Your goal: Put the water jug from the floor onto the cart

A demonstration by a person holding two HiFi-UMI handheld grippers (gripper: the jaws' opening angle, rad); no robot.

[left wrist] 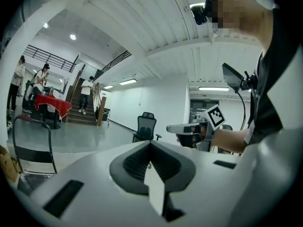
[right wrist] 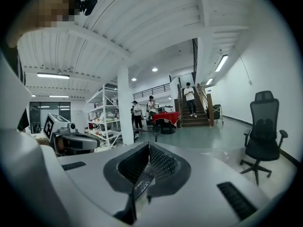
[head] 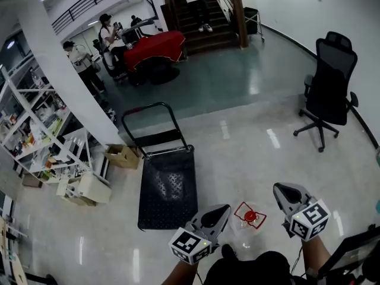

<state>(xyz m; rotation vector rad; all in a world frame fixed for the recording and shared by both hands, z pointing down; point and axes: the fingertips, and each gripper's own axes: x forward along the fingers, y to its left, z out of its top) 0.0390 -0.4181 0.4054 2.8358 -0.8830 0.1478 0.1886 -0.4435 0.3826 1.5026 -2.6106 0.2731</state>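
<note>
In the head view the water jug [head: 250,217] stands on the glossy floor, clear with a red cap and a red handle frame, seen from above. My left gripper [head: 223,209] is just left of it and my right gripper [head: 280,189] just right of it, neither touching it. The black flat cart [head: 167,189] with its upright push handle [head: 151,123] stands to the jug's left. In both gripper views the jaws meet with nothing between them, on the left gripper [left wrist: 150,145] and on the right gripper [right wrist: 149,146]. The jug is hidden in both gripper views.
A black office chair [head: 329,88] stands at the right. A cardboard box [head: 122,155], white boxes [head: 83,189] and shelving [head: 35,129] line the left beside a white pillar [head: 59,70]. Farther off are a red-clothed table [head: 155,47] with people, and stairs [head: 205,25].
</note>
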